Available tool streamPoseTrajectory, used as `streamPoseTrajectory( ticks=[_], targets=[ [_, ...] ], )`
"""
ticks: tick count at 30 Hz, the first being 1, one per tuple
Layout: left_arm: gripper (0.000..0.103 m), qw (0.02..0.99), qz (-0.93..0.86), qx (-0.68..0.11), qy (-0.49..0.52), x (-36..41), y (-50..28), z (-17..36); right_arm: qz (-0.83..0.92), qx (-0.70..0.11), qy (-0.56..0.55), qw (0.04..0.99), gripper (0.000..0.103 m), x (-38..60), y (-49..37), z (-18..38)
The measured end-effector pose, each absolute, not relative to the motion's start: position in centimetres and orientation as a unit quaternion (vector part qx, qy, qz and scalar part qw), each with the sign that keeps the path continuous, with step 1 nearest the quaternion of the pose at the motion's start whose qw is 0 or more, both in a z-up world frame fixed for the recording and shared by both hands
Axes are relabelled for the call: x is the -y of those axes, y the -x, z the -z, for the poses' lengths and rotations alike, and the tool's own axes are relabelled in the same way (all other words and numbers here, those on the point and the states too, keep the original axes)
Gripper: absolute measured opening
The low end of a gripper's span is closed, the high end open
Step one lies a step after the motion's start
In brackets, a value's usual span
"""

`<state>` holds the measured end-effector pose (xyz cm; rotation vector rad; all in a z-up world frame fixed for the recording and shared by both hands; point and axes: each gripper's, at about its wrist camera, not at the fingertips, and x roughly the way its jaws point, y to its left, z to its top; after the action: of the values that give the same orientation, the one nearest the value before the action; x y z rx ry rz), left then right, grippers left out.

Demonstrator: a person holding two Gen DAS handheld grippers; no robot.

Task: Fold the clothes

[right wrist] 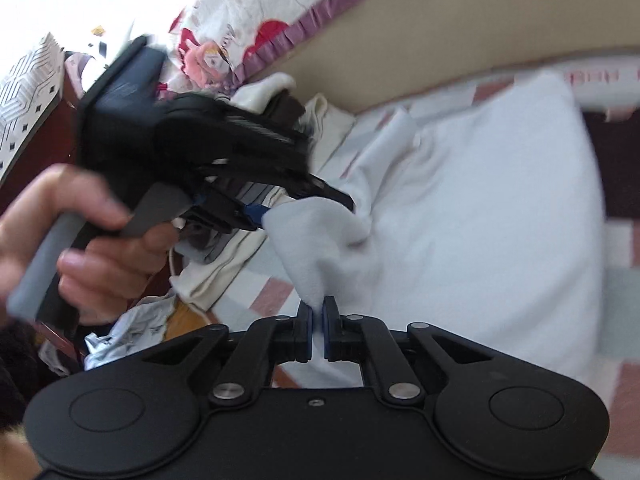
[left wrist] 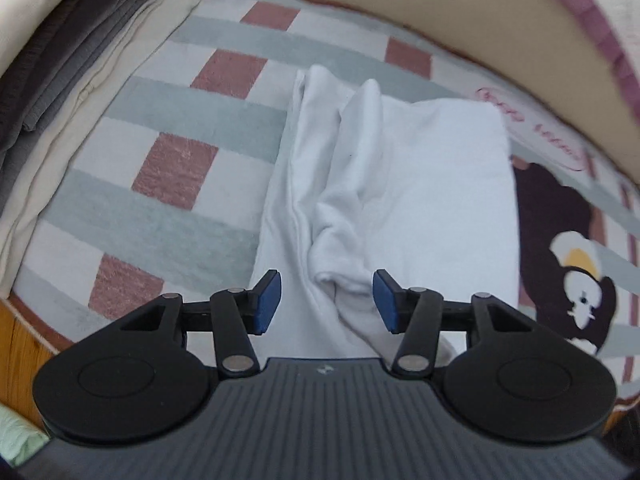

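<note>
Right gripper (right wrist: 319, 322) pinches corner of white cotton garment (right wrist: 460, 208); left gripper (left wrist: 326, 300) half-open, empty (checked blanket (left wrist: 192, 128) bare leftward). Pink writing unreadable.

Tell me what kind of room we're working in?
Probably a bedroom: the white garment lies on a checked blanket over a bed, with a frilled cartoon-print quilt behind and folded clothes stacked beside.

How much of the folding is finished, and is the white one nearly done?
Done: a stack of folded clothes lies at the blanket's edge. In hand: the white garment is partly folded, with a bunched ridge down its middle. The right gripper is shut on its corner, and the left gripper is open above it. Left: smoothing it, finishing the fold and stacking it.
</note>
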<state>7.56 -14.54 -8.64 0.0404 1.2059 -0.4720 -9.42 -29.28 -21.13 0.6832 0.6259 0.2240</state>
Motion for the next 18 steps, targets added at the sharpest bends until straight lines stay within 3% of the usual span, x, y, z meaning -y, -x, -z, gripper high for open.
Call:
streamPoseTrajectory(
  ticks=[4,9,11,17,18],
  targets=[
    [0.051,0.805,0.266,-0.53,-0.007,13.0,-7.2,9.0,-0.099,-0.334,-0.285,0.893,0.007,28.1,8.7,21.8],
    [0.05,0.775,0.266,-0.572,0.036,12.5,-8.0,12.0,-0.094,-0.345,-0.218,0.908,0.007,25.6,8.3,21.1],
    [0.051,0.799,0.25,-0.546,0.0,13.0,-7.5,12.1,-0.088,-0.35,-0.193,0.912,0.007,24.8,7.8,21.1],
    [0.059,0.819,0.272,-0.505,0.021,13.0,-7.9,12.2,-0.07,-0.338,-0.144,0.928,0.007,23.7,8.2,20.3],
    [0.044,0.823,0.278,-0.495,0.024,13.1,-8.0,12.1,-0.068,-0.333,-0.144,0.929,0.007,23.8,8.3,20.1]
  ],
)
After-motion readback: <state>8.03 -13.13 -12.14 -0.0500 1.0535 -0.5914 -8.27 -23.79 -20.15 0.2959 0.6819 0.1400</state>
